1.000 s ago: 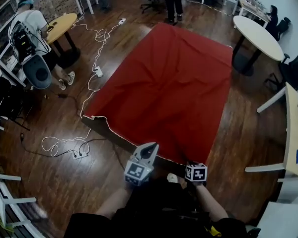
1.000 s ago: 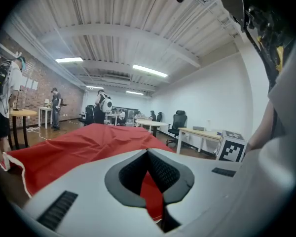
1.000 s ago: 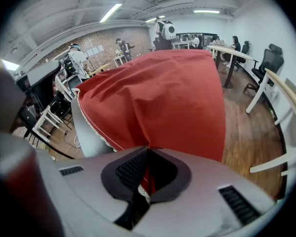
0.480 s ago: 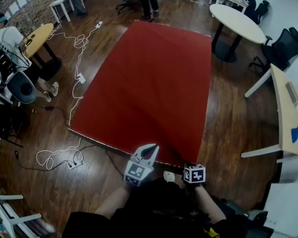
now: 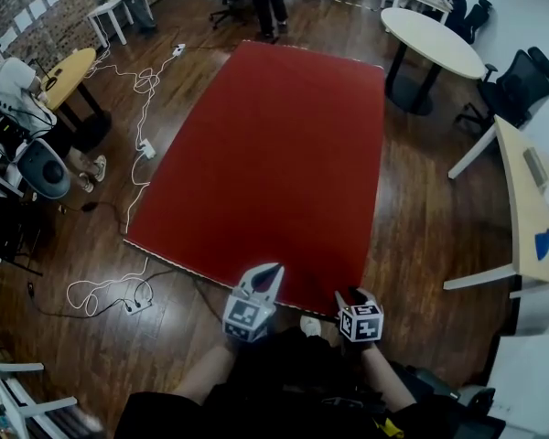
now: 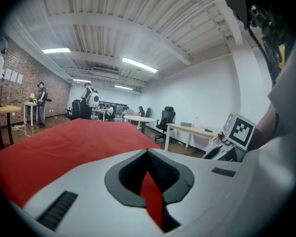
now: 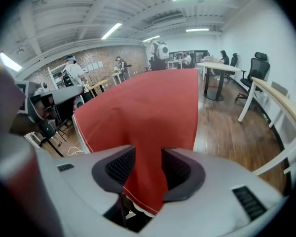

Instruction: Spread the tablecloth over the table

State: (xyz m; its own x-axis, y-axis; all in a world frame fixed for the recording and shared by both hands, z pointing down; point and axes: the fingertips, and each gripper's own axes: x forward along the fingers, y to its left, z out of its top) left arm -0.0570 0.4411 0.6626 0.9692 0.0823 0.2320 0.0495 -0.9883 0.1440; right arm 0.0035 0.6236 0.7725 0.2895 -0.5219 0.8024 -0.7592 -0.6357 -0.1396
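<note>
Left gripper (image 5: 267,273) pinches the near hem of the red tablecloth (image 5: 274,154). Right gripper (image 5: 352,296) jaws have just been opening, hem hanging loose between them. Cloth lies flat ahead of both. Spreading looks done; left release remains.

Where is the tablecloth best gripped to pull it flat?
Probably at the near hem of the tablecloth, approached from the person's side: the cloth lies flat, so only the white-stitched edge gives jaws something to pinch.
</note>
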